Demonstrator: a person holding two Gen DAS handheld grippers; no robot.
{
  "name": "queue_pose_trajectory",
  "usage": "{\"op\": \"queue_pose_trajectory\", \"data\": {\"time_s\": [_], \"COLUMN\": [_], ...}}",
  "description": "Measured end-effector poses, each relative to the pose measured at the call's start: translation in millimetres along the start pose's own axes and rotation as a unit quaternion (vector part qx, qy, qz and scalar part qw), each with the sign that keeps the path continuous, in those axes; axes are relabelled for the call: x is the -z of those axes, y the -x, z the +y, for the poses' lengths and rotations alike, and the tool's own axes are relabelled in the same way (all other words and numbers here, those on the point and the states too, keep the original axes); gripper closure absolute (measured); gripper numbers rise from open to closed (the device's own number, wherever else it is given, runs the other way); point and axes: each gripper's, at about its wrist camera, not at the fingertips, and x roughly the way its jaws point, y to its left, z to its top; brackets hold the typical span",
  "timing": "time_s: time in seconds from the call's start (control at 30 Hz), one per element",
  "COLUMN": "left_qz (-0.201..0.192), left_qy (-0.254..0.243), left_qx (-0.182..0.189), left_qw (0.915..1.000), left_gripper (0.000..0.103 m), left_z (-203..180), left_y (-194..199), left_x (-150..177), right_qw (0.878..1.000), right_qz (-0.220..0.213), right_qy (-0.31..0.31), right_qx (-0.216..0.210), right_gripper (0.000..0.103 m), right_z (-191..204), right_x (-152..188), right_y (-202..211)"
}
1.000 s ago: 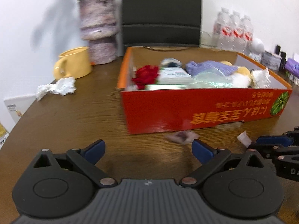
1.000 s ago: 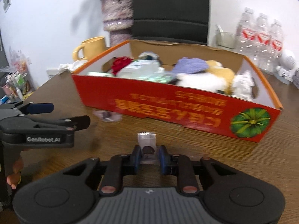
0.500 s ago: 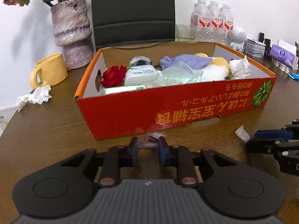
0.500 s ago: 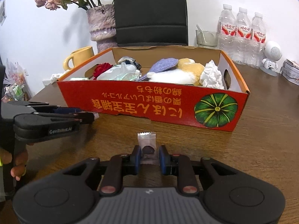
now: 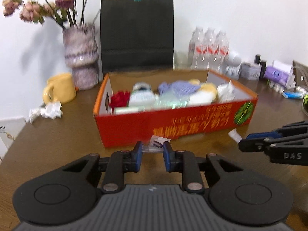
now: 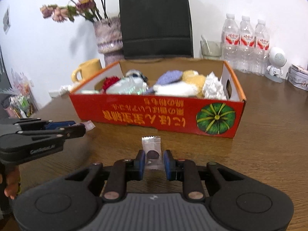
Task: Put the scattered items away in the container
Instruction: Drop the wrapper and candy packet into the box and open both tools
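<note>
both wrist views look low across the table (image 5: 48, 144), sharing the red box (image 6: 154, 115) close ahead.

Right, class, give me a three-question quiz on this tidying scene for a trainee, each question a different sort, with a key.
1. True or false: the right gripper holds a wrapped candy.
2. What does the left gripper hold? A) the yellow mug B) a small wrapper C) a bottle
3. Fill in: the crumpled tissue on the table lies outside the red box, near the ____.

Key: 1 true; 2 B; 3 yellow mug.
</note>
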Motion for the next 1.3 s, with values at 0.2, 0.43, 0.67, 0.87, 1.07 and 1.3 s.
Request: {"op": "queue_pose_trajectory", "data": {"time_s": [0.2,0.43,0.67,0.87,1.07,1.3], "left_qz": [-0.041,-0.061,-0.044,0.021,0.085,0.079], "left_qy": [0.000,0.000,-0.006,0.010,0.039,0.042], "left_qx": [0.011,0.010,-0.011,-0.038,-0.057,-0.076], "left_qw": [0.9991,0.9981,0.9990,0.9990,0.9940,0.9931], "left_gripper": [0.080,0.080,0.080,0.080,0.077,0.012], "left_z": [-2,5,5,4,9,14], "left_y": [25,22,-28,-108,-169,-172], "left_x": [-20,-54,-122,-150,-146,-140], "right_qw": [1.000,0.999,0.998,0.996,0.993,0.993], "right_qz": [-0.019,-0.031,-0.029,0.009,0.052,0.060], "right_qy": [0.001,0.005,0.022,0.021,0.006,0.009], "right_qx": [-0.003,-0.001,0.043,0.084,0.109,0.104], "right_gripper": [0.083,0.083,0.083,0.083,0.083,0.023], "right_z": [1,-3,-22,-43,-59,-60], "right_x": [-11,-36,-115,-177,-188,-178], "right_y": [17,26,7,-42,-107,-134]}}
